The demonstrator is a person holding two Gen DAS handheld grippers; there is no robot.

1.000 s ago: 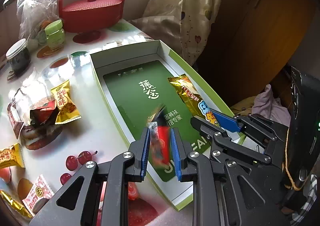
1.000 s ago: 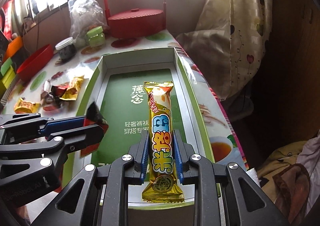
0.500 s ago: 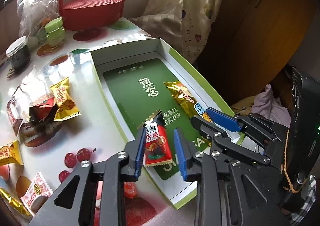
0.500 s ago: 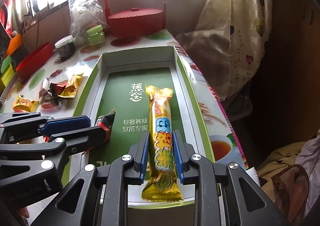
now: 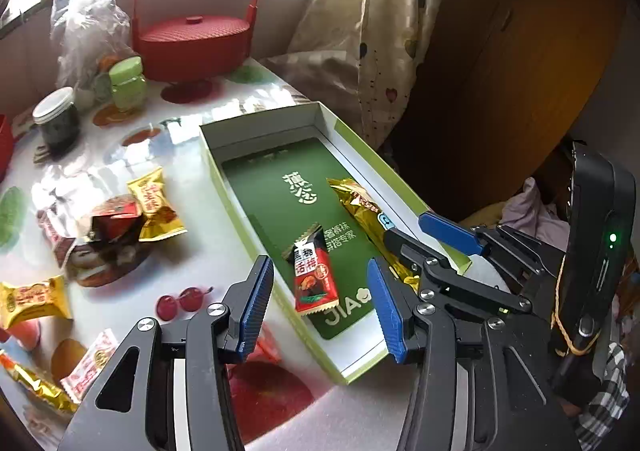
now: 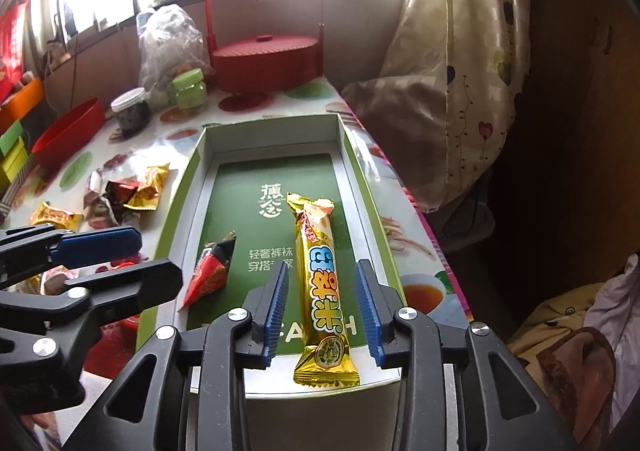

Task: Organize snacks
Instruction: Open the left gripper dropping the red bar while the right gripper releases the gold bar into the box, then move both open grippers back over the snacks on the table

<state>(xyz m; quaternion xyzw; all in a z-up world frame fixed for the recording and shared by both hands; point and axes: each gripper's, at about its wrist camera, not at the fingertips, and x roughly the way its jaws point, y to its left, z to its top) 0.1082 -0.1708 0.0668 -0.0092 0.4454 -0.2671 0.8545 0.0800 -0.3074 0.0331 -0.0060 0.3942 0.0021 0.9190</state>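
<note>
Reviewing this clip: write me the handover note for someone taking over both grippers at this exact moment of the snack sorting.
Left gripper: open, jaws just been opening; the red-and-black snack lies released in the green box.
Right gripper: open, jaws just been opening; the long gold bar lies between them, its near end on the box's front rim, pads clear of it.
Done: two snacks in the box.
Left: loose packets on the table beside the box, including the small pile and a yellow packet.
</note>
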